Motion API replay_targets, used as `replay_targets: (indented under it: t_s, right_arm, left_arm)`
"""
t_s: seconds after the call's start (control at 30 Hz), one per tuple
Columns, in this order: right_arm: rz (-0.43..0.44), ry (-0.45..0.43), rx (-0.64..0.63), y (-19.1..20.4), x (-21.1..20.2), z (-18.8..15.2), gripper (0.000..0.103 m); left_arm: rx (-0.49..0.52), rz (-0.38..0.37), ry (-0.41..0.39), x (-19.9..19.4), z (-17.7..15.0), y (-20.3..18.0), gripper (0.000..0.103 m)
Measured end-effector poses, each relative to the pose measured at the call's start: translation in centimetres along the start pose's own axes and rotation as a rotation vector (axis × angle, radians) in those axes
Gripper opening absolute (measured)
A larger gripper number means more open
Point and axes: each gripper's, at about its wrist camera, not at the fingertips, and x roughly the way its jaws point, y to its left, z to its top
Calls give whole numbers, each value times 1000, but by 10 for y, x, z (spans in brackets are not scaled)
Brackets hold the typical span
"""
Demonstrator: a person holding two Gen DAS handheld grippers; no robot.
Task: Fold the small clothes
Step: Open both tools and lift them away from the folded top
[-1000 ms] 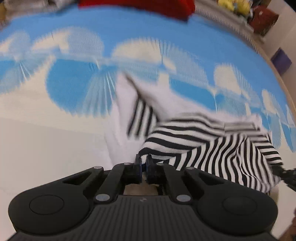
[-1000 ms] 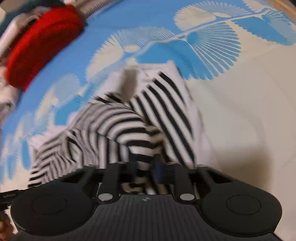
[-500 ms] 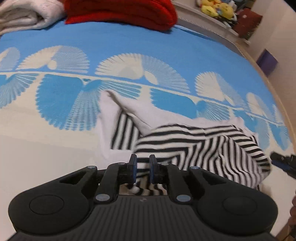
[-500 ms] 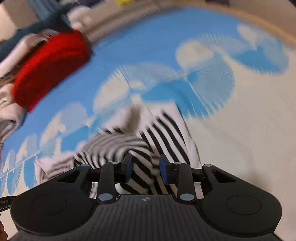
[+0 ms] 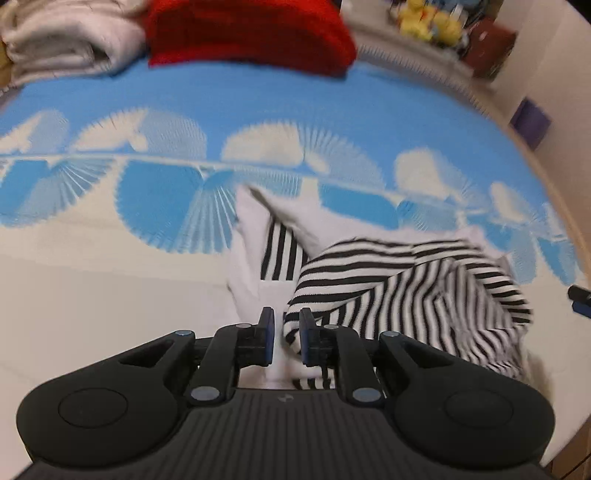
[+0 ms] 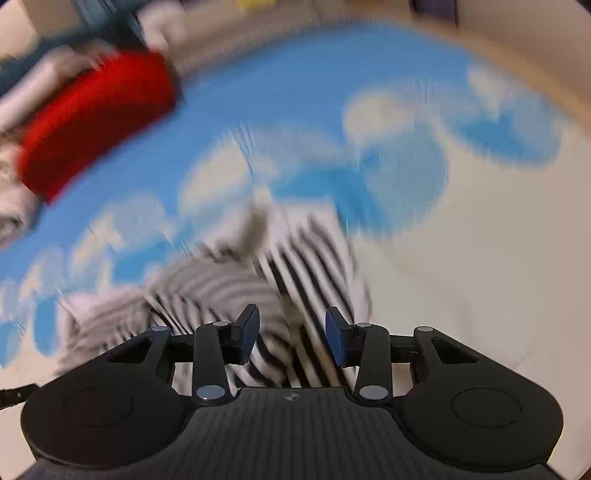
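Bedding in blue and cream, a bed cover (image 5: pixel 110 302) with fan shapes, fills both views. Folded clothes, a red pile (image 5: pixel 243 33) and a pale one (image 5: pixel 62 40), sit at the upper left of the left wrist frame. Lower centre lies the striped garment (image 5: pixel 413 288), half folded and rumpled on the cover. The left hand-held gripper (image 5: pixel 283 334) is opening, cloth edge between its jaws but loose; the right hand-held gripper (image 6: pixel 291 334) is opening wider above the stripes. This looks like release after a fold; next comes a fresh edge grip.
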Motion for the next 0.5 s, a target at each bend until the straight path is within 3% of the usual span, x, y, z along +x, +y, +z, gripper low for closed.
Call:
replay_targets:
  t_s: [0.17, 0.27, 0.3, 0.37, 0.4, 0.5]
  right_arm:
    - [93, -130, -43, -6, -101, -20, 41]
    - [98, -200, -94, -29, -148, -51, 41]
    - [95, -202, -93, -36, -155, -66, 40]
    - [89, -169, -71, -52, -159, -100, 20]
    - [77, -147, -54, -60, -159, -115, 15]
    - [38, -37, 56, -84, -154, -155, 12]
  left_arm:
    - [7, -40, -98, -85, -49, 22, 16]
    - [2, -56, -95, -115, -98, 37, 16]
    - [-7, -54, -77, -120, -114, 41, 16]
    - [-26, -79, -84, -130, -134, 47, 16]
    - [-27, -97, -90, -132, -143, 49, 16]
    - [-52, -79, -22, -129, -167, 54, 16]
